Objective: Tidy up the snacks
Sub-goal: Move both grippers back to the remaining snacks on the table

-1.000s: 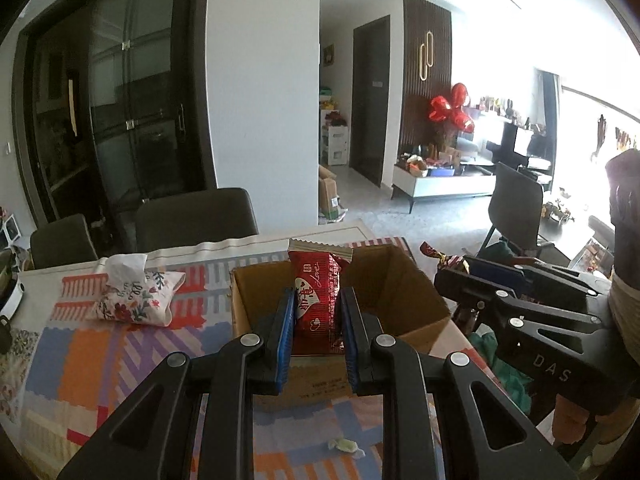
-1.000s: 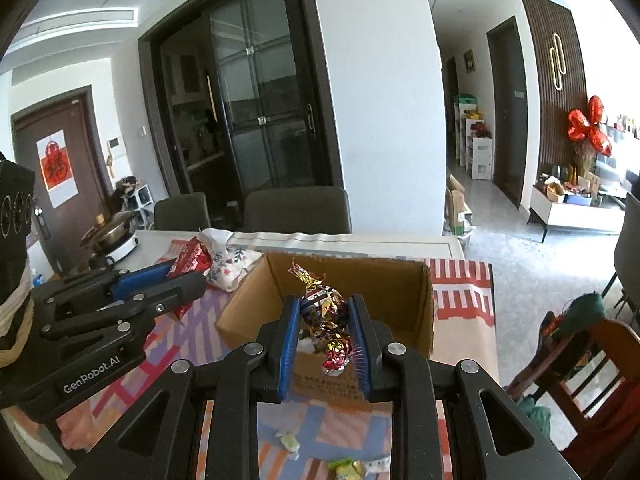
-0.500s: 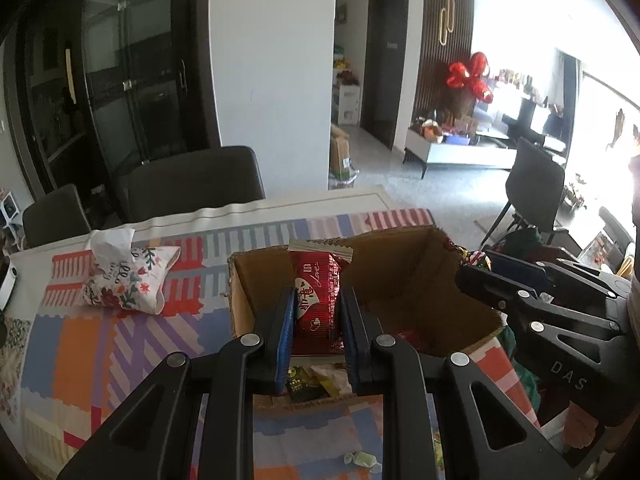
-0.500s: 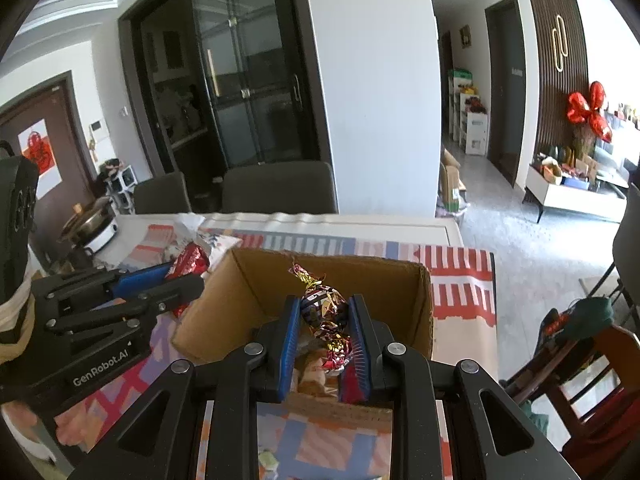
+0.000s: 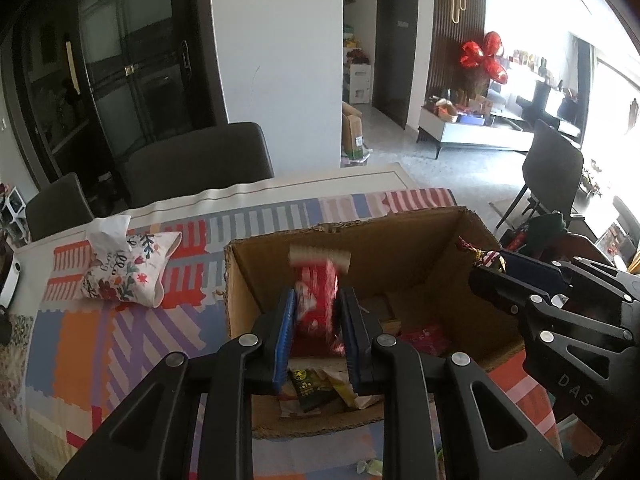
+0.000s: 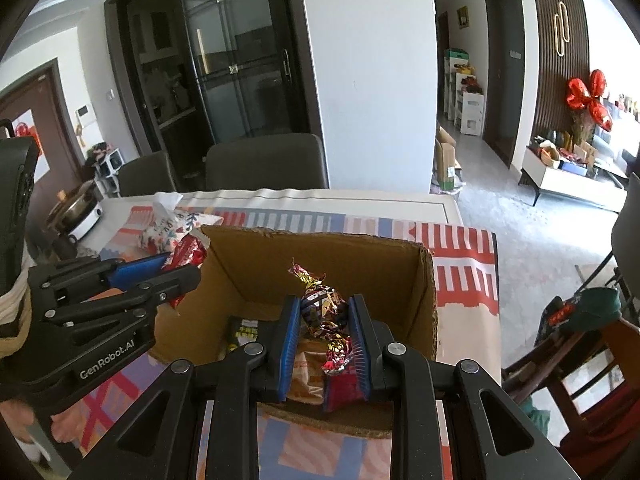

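An open cardboard box (image 5: 404, 240) (image 6: 426, 292) stands on the patterned tablecloth with several snack packets lying in its bottom. My left gripper (image 5: 318, 312) is shut on a red snack packet (image 5: 316, 300), held upright over the inside of the box. My right gripper (image 6: 324, 320) is shut on a shiny foil-wrapped candy (image 6: 322, 310), also over the box's inside. In the left wrist view the right gripper (image 5: 486, 266) reaches in from the right with the candy; in the right wrist view the left gripper (image 6: 172, 270) enters from the left with the red packet (image 6: 186, 254).
A floral tissue pouch (image 5: 128, 268) lies on the cloth left of the box. A loose wrapped sweet (image 5: 370, 466) lies in front of the box. Dark chairs (image 5: 200, 160) stand behind the table. A pot (image 6: 76, 212) stands at the far left.
Both grippers have moved forward and down with their snacks, from in front of the box to over its inside. The box now looks larger and its contents show.
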Motion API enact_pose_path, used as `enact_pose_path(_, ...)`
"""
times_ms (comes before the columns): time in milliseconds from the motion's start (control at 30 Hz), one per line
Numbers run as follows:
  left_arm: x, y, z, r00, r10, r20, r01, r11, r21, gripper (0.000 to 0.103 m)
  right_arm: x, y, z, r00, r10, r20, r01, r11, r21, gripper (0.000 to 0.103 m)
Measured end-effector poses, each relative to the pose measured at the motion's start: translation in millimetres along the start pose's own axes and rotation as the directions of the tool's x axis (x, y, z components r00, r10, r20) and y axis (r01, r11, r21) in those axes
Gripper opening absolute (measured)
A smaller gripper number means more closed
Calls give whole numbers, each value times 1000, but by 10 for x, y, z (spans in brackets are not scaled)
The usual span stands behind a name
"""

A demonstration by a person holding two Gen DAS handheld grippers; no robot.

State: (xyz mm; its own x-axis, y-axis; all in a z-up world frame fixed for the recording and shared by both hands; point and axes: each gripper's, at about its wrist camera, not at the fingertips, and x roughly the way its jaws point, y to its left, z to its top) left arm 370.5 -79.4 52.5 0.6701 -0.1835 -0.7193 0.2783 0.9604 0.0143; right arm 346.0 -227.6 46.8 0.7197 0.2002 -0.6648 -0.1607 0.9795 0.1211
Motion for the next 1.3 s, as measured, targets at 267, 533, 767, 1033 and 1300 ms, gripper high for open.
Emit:
enact_pose_path(267, -223, -46, -61, 998, 41, 40, -42, 998, 38, 37, -104, 52, -27, 1000, -8, 16, 8, 1000, 0, 41)
enact_pose_path(533, -561, -70, -236, 996, 21, 82, -24, 999, 31, 42, -441, 140, -170, 997, -12, 79, 13, 1000, -21, 41)
enact_pose_path(767, -872, -148, -465, 991, 12, 135, -18, 999, 46, 49, -760, 266, -370, 992, -12, 126, 19, 998, -54, 41)
enact_pose_path(1033, -1035, -250, -817, 983, 31, 180, -46, 996, 78, 58, -942, 346, -684, 987, -42, 154, 54, 996, -76, 46)
enact_pose_path(1300, -949, -254, -1203, 992, -3, 125, -5, 998, 59, 60, -874, 346, -1070, 995, -26, 99, 31, 998, -53, 46)
